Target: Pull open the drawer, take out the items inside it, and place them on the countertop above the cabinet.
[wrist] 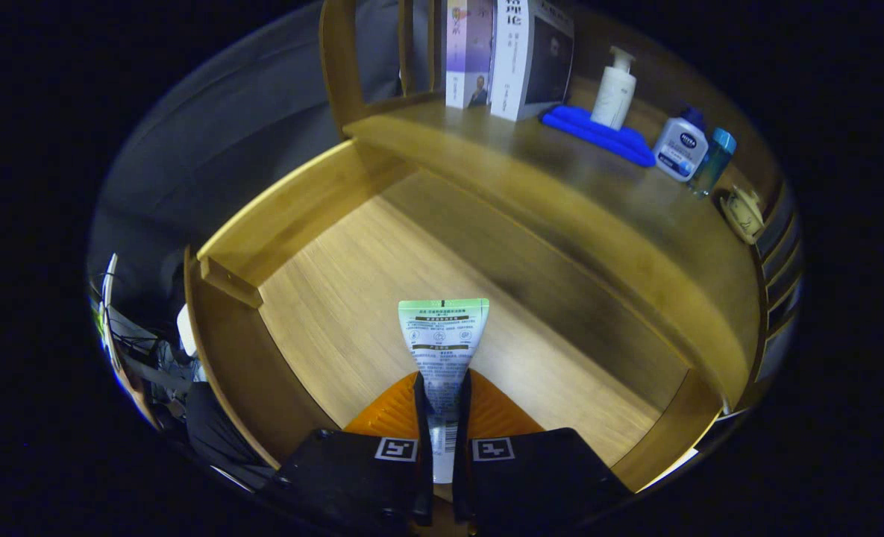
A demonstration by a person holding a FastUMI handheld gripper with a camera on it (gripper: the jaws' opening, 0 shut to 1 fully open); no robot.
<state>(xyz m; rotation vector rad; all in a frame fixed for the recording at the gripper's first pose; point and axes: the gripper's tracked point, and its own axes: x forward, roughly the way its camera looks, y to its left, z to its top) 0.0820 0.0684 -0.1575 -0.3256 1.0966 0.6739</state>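
Claw (442, 406) clenched on a flat-ended plastic tube (443, 350), both fingers pressing its sides, above the open wooden drawer (322, 298). Beyond, on the smooth wooden worktop (561, 194): upright books (509, 56), pump bottle (613, 89) on a blue cloth (598, 134), two small bottles (691, 149). Nothing between tube and worktop.

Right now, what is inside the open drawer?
The drawer shows a bare wooden floor. The gripper is shut on a tube above it. The back part under the countertop is covered.
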